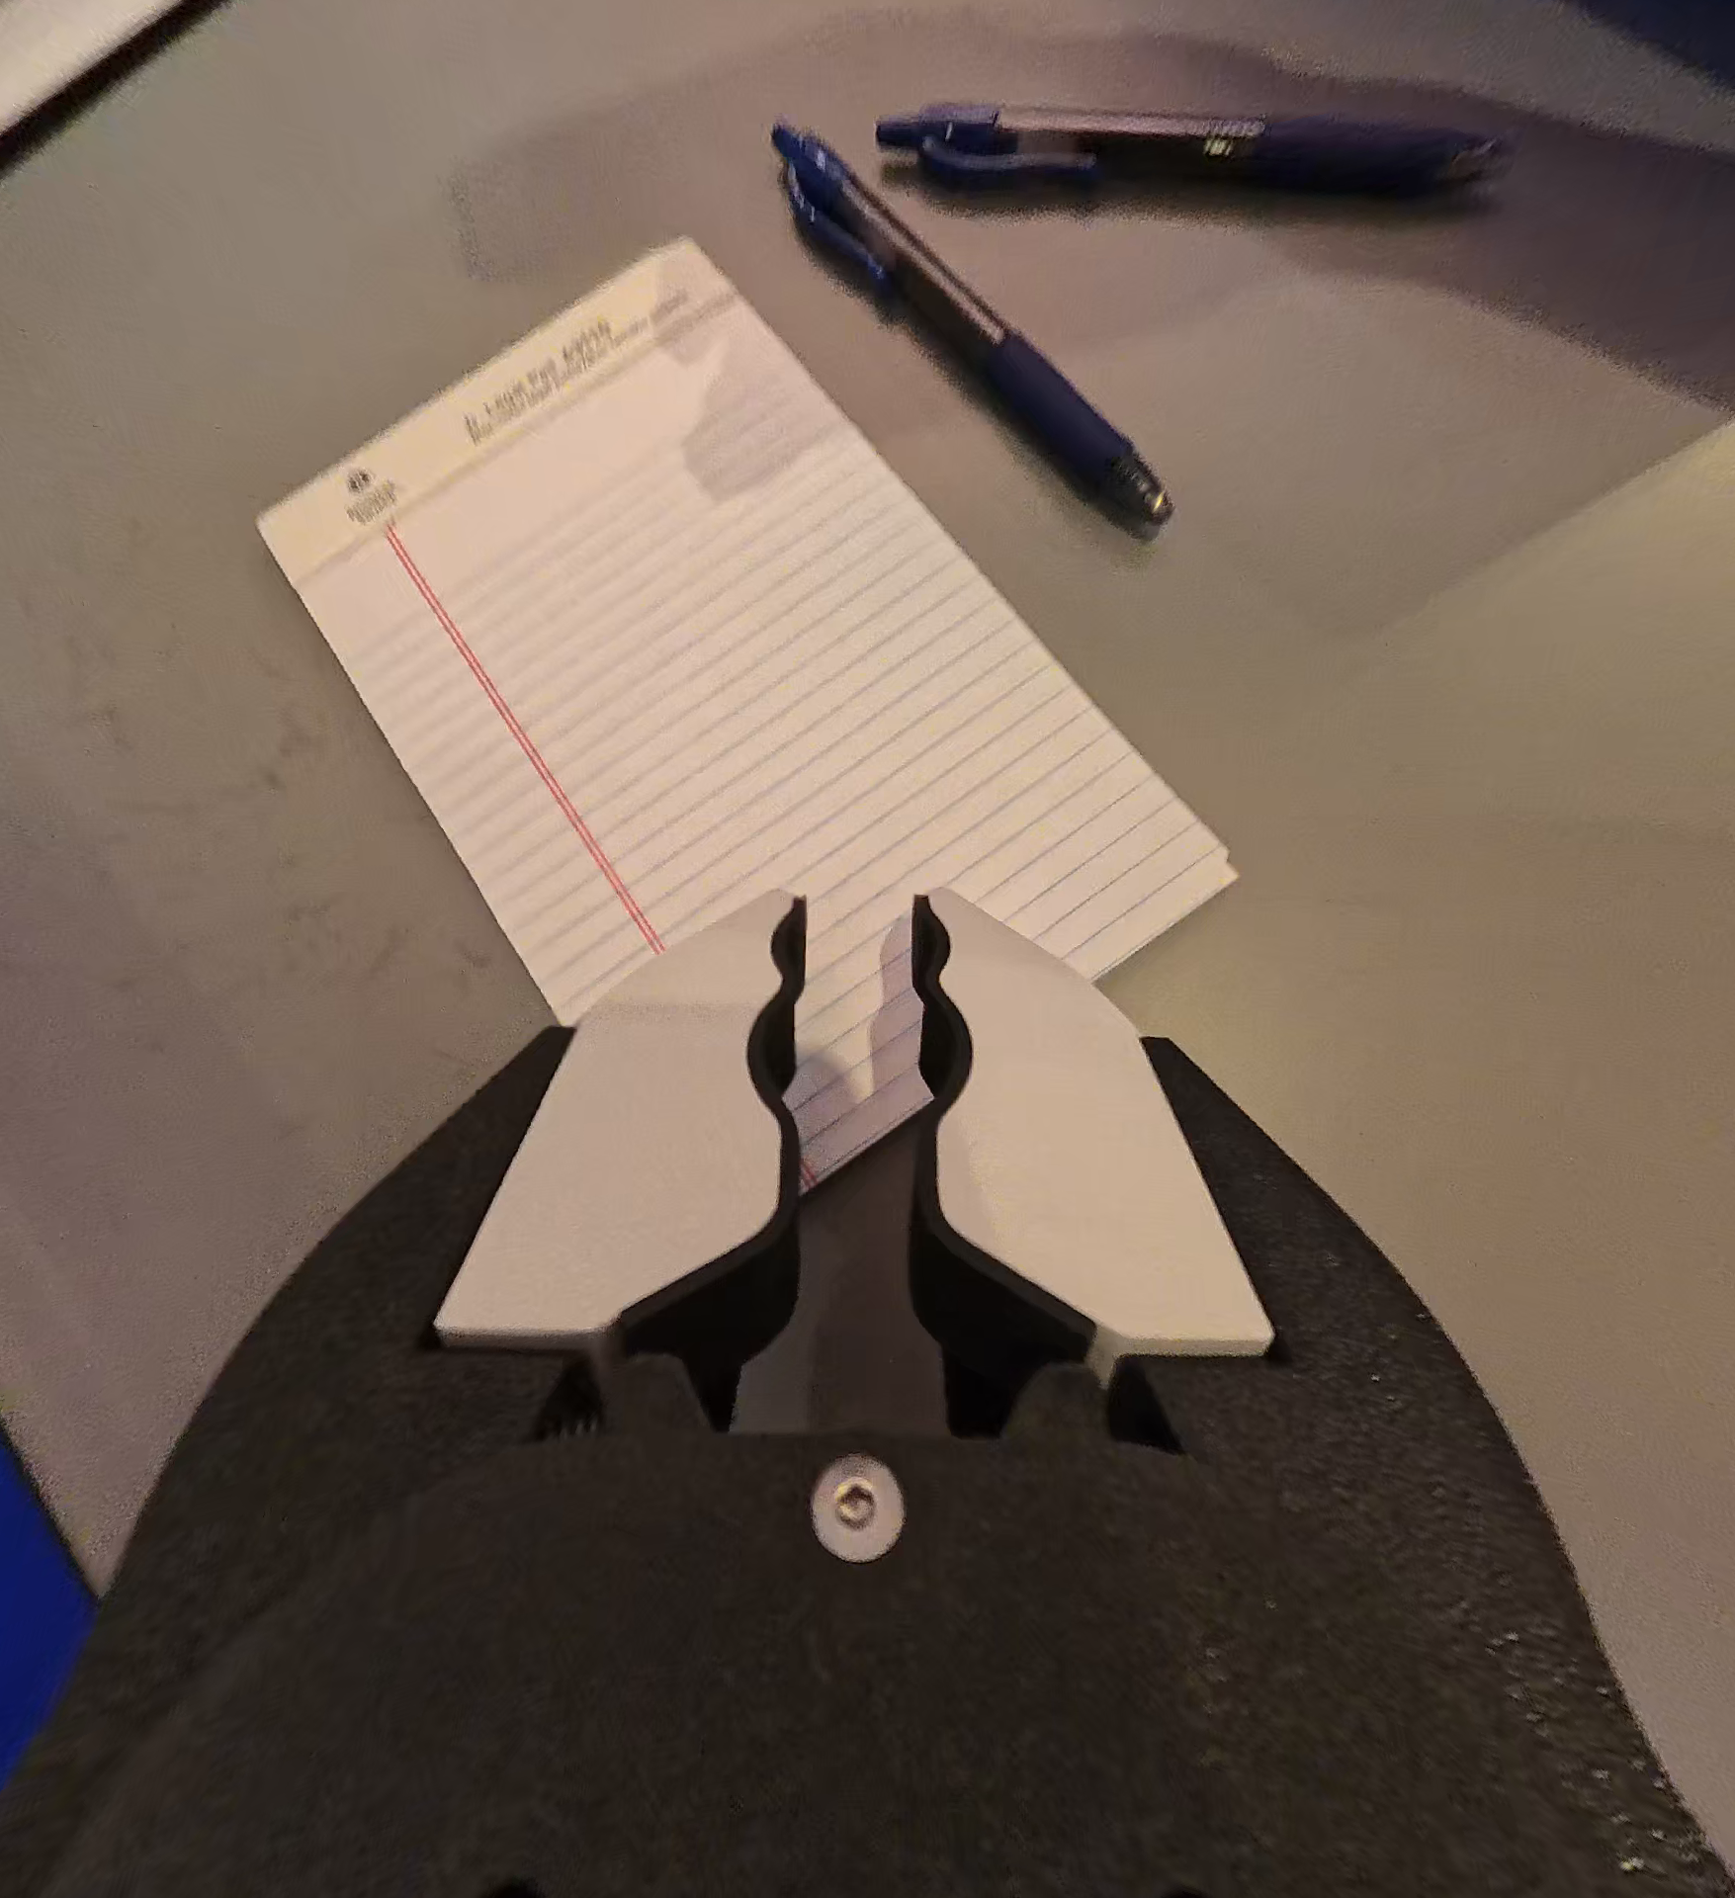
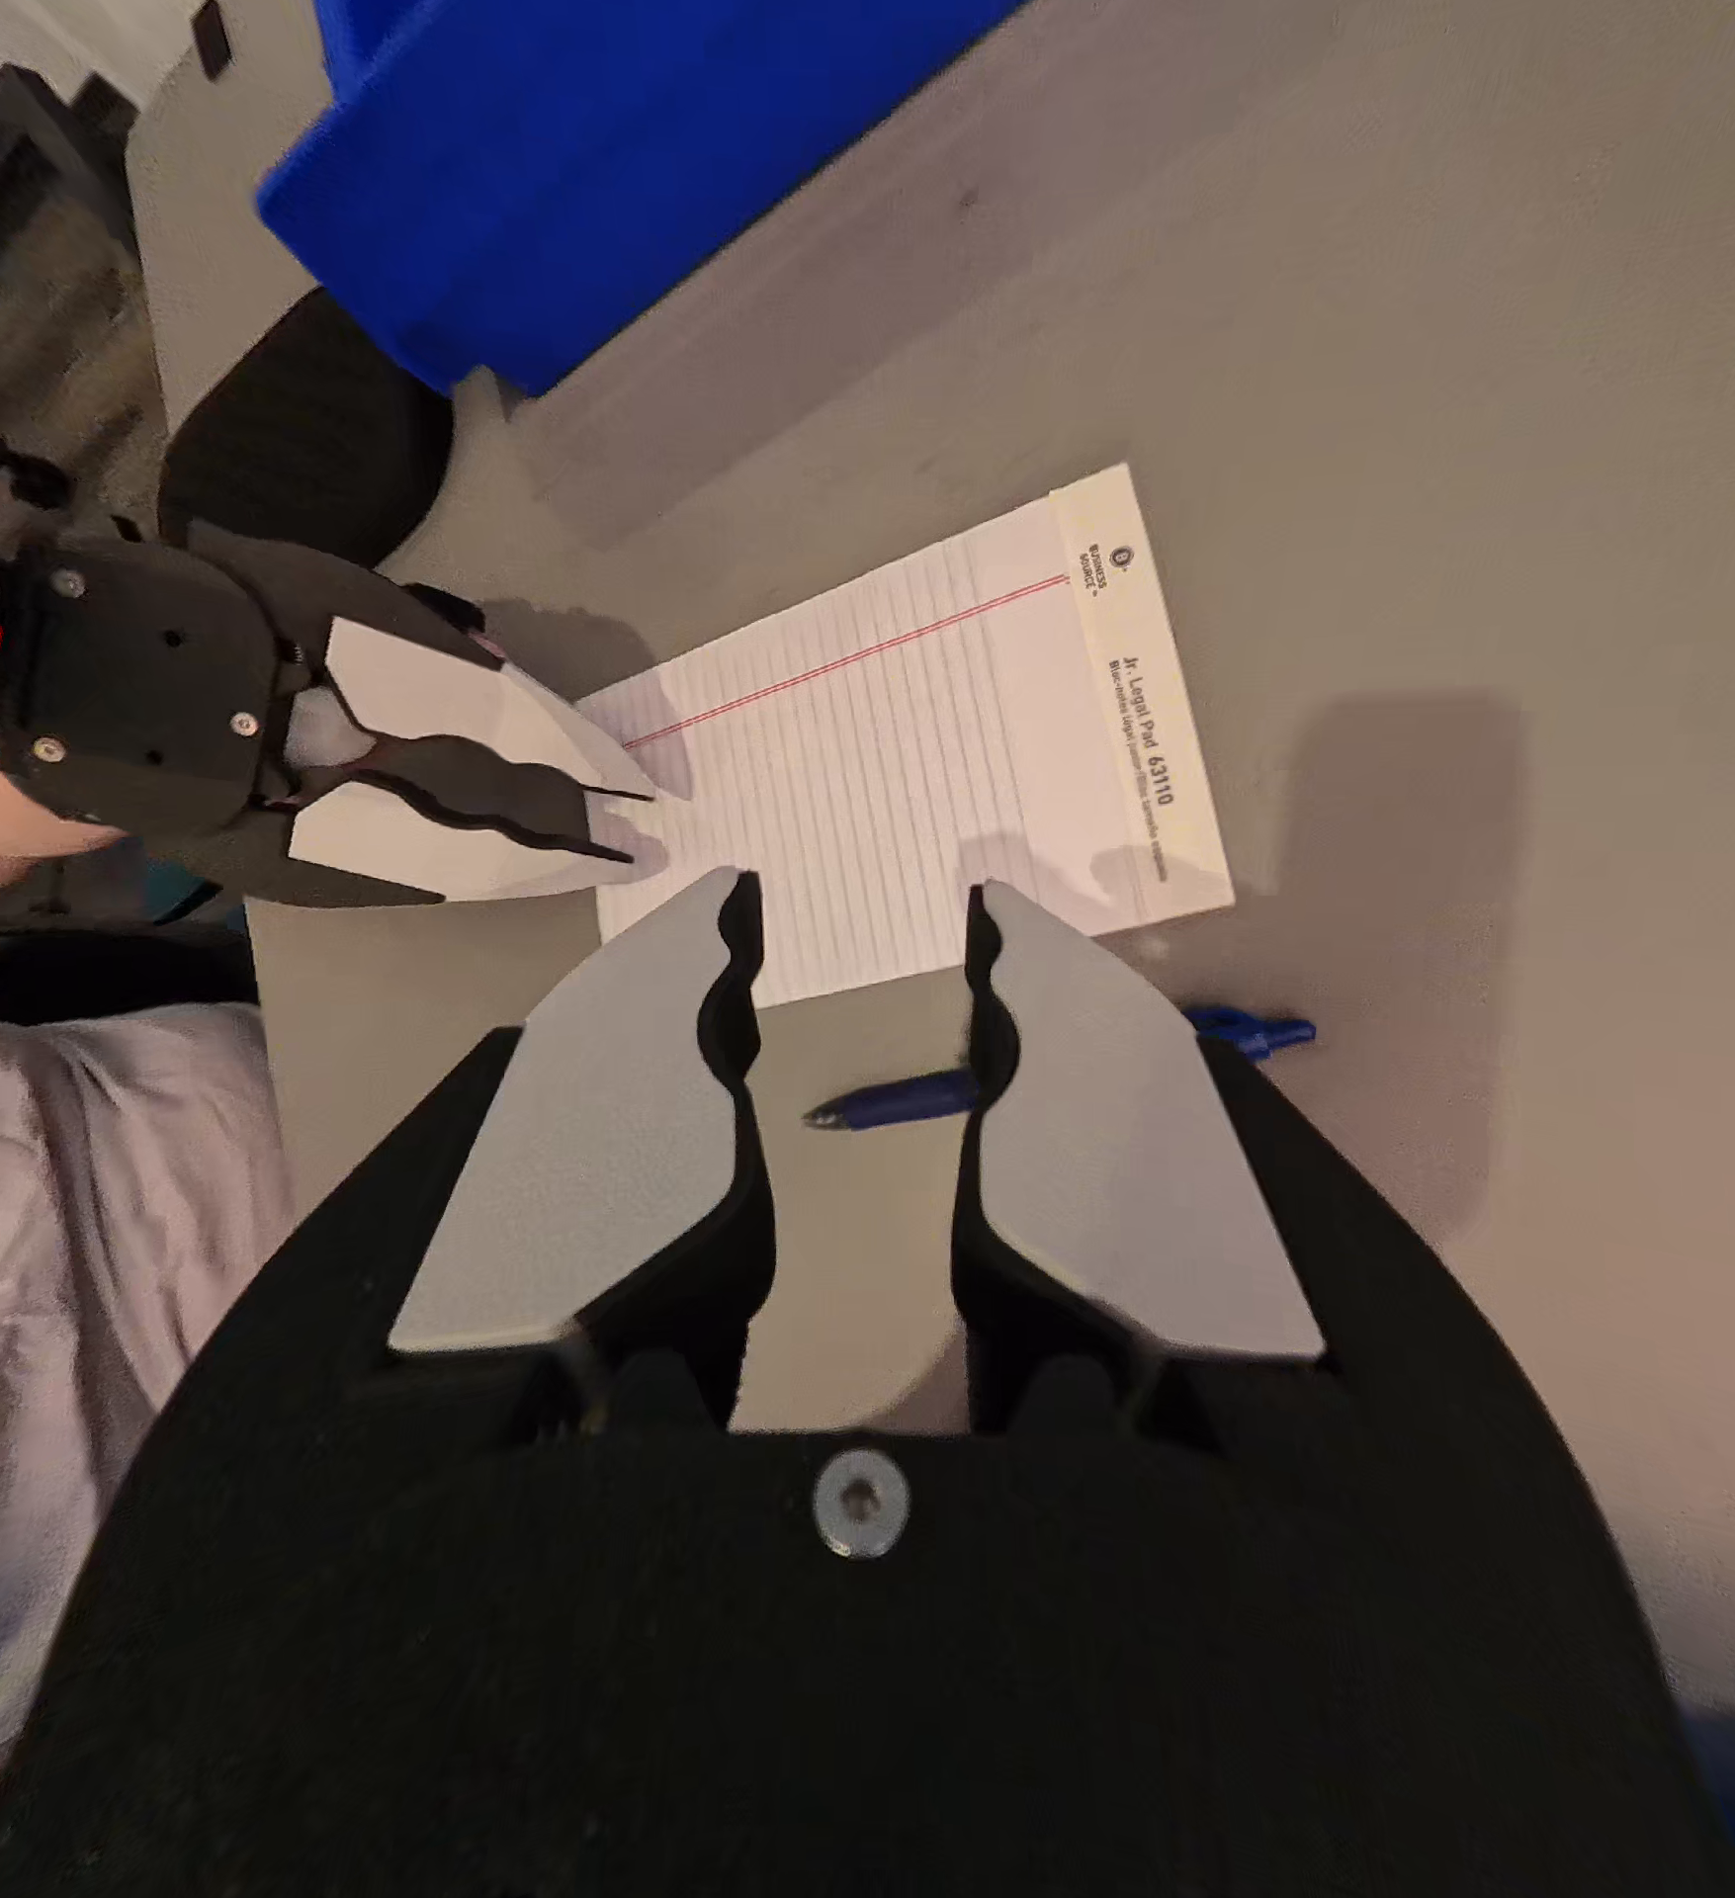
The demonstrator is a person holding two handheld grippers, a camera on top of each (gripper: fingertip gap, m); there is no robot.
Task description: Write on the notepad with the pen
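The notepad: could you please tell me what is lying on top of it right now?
The notepad's ruled page carries only shadows. The left gripper points its open tips at the bottom edge; contact is unclear. Its fingers hide the near corner. Both blue pens lie beside it.

- Pad (image 1: 740, 657): matt white ruled paper, with a cream paper strip across its top.
- Near pen (image 1: 966, 318): blue plastic barrel, partly clear and slightly glossy, with a ribbed, rubbery-looking grip.
- Far pen (image 1: 1192, 149): the same glossy blue plastic with a clear section.
- Table (image 1: 175, 719): smooth, matt grey, faintly smudged.
- Left gripper (image 1: 858, 904): smooth matt grey fingers on a rough black grainy body, with one shiny metal screw.
- Bin (image 2: 575, 154) at the table's edge: smooth blue plastic.
- Cloth (image 2: 72, 1232): soft, creased, pale.
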